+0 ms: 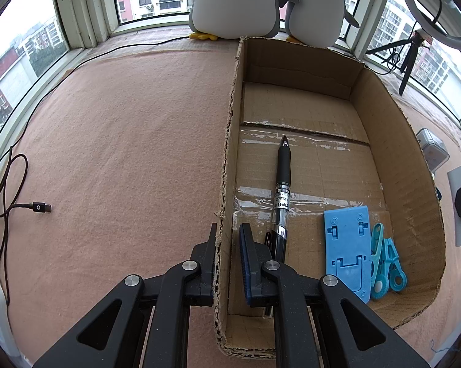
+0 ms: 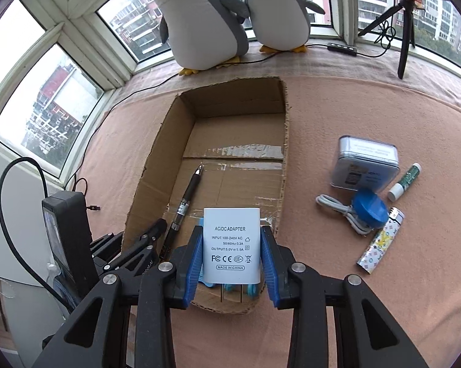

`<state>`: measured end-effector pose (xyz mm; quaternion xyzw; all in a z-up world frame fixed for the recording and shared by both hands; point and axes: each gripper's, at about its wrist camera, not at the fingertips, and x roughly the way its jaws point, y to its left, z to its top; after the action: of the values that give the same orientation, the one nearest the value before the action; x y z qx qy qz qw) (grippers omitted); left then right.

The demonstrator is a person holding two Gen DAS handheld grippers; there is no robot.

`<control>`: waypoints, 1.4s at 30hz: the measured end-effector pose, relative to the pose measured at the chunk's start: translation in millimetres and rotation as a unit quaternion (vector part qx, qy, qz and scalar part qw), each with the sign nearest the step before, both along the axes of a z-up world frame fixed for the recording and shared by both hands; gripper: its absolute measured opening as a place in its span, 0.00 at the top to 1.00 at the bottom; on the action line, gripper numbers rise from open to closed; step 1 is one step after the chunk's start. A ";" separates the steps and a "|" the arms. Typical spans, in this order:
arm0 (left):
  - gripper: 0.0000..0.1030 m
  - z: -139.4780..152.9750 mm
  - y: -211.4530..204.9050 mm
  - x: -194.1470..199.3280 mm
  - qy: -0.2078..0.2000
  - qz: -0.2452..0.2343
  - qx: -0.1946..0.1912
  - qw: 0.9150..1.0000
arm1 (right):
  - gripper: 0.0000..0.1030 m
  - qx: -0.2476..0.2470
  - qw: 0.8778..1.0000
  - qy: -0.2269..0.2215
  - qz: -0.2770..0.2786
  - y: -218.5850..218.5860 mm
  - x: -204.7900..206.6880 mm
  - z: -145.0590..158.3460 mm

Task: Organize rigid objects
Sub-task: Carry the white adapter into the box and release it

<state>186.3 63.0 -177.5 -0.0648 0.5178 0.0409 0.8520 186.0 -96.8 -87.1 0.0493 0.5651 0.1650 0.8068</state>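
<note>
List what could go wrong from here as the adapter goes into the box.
1. The white adapter in the right gripper hangs above the blue clips and blue stand; released here, it may land on them.
2. The left gripper straddles the box wall; any pull could shift the box.

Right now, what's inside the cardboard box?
Inside the cardboard box: a black pen, a blue plastic stand and blue clothespins. In the right wrist view the white adapter in the right hand-held gripper covers the stand and pins.

both grippers, left gripper (image 1: 229, 253) and right gripper (image 2: 230, 263), are matte black linkage arms, silver round screws at the joints, ribbed blue finger pads (image 2: 191, 268).
</note>
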 end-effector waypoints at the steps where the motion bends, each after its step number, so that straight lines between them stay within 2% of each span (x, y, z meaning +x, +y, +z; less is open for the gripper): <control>1: 0.89 0.0 0.0 -0.2 0.000 0.000 0.000 1.000 | 0.69 0.000 1.000 0.003 0.002 2.9 0.7 -2.5; 10: 0.89 -0.1 -0.1 0.1 0.000 0.001 0.000 1.000 | 0.69 -0.019 1.000 0.015 0.012 16.7 2.8 -22.8; 20: 0.89 -0.2 -0.1 0.1 0.000 0.000 -0.001 1.000 | 0.69 -0.041 0.999 0.011 0.015 21.1 1.4 -29.5; 33: 0.89 -0.4 1.3 0.1 -0.001 0.000 0.001 1.000 | 0.68 -0.032 0.999 -0.001 0.009 14.6 -3.6 -19.4; 42: 0.89 -0.8 0.8 -0.2 -0.002 0.000 0.002 1.000 | 0.67 -0.005 0.999 -0.020 -0.028 -25.6 -10.3 5.3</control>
<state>186.0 63.8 -178.2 -0.0632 0.5162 0.0421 0.8531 175.6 -122.4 -81.8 0.0577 0.5481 0.1405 0.8225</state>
